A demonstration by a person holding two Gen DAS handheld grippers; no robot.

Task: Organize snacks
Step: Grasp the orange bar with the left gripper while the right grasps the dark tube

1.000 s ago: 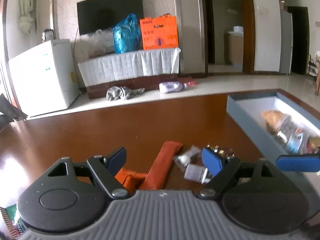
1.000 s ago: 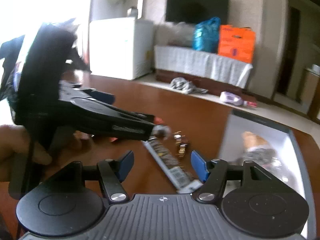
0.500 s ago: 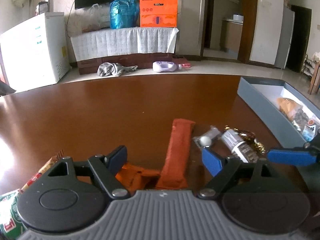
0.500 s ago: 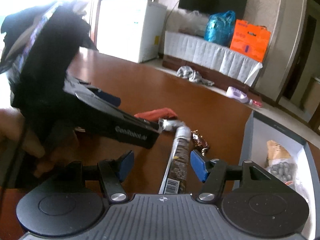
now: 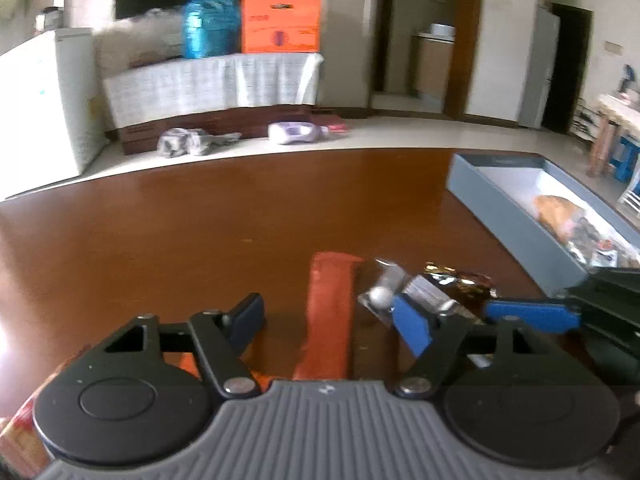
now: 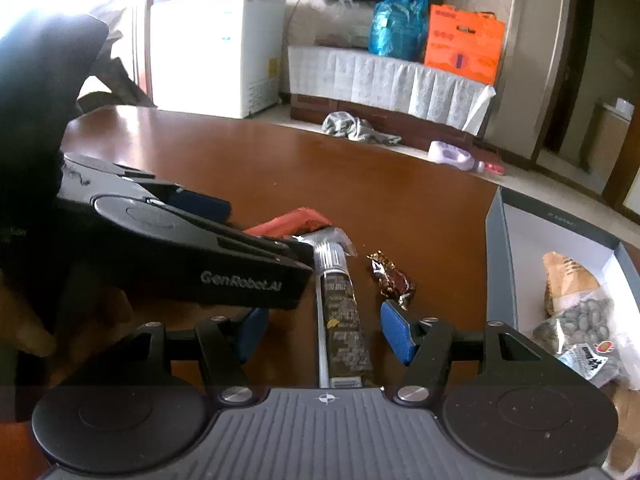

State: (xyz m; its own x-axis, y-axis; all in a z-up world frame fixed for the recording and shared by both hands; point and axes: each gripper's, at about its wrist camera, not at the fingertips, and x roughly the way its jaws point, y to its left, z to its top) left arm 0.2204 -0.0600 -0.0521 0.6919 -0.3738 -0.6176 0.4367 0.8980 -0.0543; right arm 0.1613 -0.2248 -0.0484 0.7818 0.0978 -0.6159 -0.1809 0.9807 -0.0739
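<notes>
My left gripper (image 5: 330, 322) is open above a long orange-red snack packet (image 5: 330, 312) that lies between its jaws on the brown table (image 5: 240, 216). My right gripper (image 6: 324, 334) is open, with a long dark snack bar (image 6: 344, 312) lying between its jaws. A small brown-and-gold candy (image 6: 392, 278) lies to the bar's right; it also shows in the left wrist view (image 5: 460, 280). The grey box (image 6: 500, 264) at the right holds several snack bags (image 6: 576, 304). The left gripper body (image 6: 180, 256) sits just left of the bar.
A red and green packet (image 5: 20, 432) lies at the table's near left edge. Beyond the table stand a white fridge (image 6: 216, 52) and a covered cabinet (image 6: 392, 80) with a blue bag and an orange box.
Both grippers moved forward and lower over the snacks. The dark bar now lies straight between the right jaws. The left view turned slightly, bringing the orange-red packet between its jaws.
</notes>
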